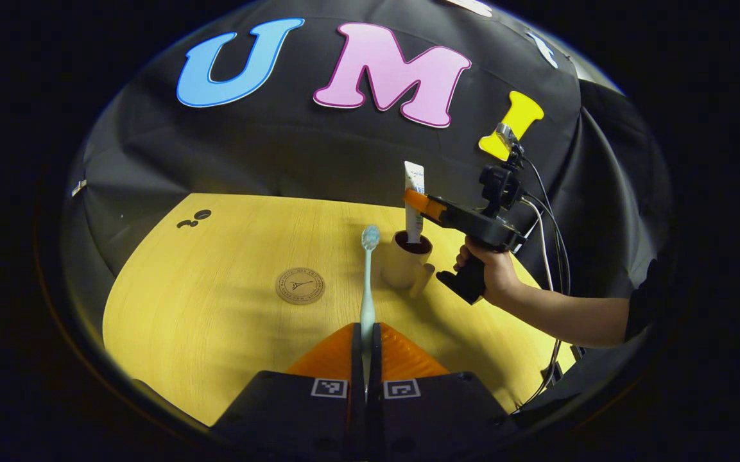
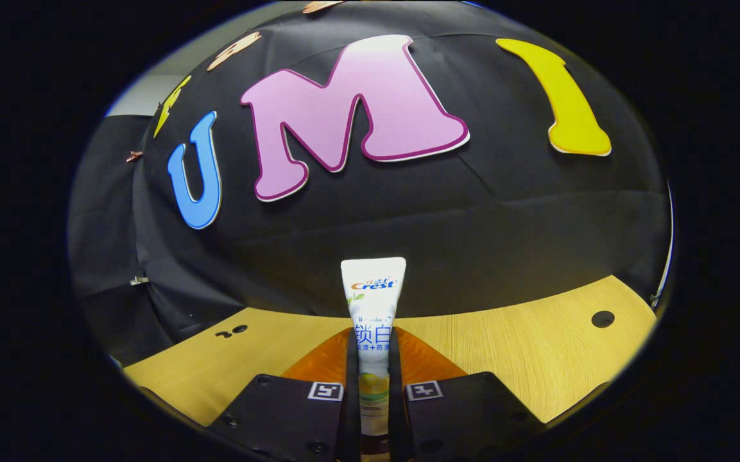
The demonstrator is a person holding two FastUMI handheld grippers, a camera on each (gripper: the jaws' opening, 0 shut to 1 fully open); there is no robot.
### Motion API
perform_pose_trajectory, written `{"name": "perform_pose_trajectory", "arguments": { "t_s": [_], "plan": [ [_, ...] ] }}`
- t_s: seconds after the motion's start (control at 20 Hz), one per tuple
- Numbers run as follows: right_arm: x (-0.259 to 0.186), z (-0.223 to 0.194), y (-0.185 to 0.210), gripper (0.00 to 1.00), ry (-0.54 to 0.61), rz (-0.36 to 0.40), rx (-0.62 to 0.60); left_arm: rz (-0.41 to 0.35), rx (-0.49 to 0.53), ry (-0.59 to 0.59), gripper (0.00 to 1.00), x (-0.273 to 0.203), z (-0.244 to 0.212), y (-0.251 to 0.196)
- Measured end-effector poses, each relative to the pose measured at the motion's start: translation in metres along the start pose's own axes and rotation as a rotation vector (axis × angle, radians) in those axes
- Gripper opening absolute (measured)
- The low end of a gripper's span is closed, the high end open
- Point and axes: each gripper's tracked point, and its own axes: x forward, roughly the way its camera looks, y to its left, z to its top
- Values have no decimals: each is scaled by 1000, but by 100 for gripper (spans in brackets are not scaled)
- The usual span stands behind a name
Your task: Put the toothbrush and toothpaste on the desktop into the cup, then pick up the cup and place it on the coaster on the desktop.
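Right gripper (image 1: pixel 416 200) clamps toothpaste (image 1: pixel 414 192) upright, its bottom inside cup (image 1: pixel 402 263).

Matt pale wood-grain desktop (image 1: pixel 215 321), glossy plastic toothpaste (image 2: pixel 373 301) tube, smooth plastic toothbrush (image 1: pixel 368 282), matt cup (image 1: pixel 402 266)

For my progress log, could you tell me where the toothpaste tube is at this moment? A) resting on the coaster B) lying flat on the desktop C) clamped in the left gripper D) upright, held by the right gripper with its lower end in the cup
D: the toothpaste tube stands upright between the right gripper fingers, its lower end inside the cup.
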Motion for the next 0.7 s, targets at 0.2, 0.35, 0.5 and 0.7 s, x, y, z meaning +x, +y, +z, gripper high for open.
{"name": "perform_pose_trajectory", "arguments": {
  "t_s": [0.2,0.35,0.5,0.7],
  "plan": [
    [-7,-23,-2,23,32,-1,-9,-3,-14,-10,6,3,-1,-2],
    [-12,-37,2,27,51,11,-13,-11,-25,-12,6,6,0,-5],
    [-16,-47,2,41,86,11,-27,-11,-26,-16,6,12,0,-8],
    [-34,-32,-3,98,90,0,11,-69,-65,-108,6,26,33,-30]
  ]
}}
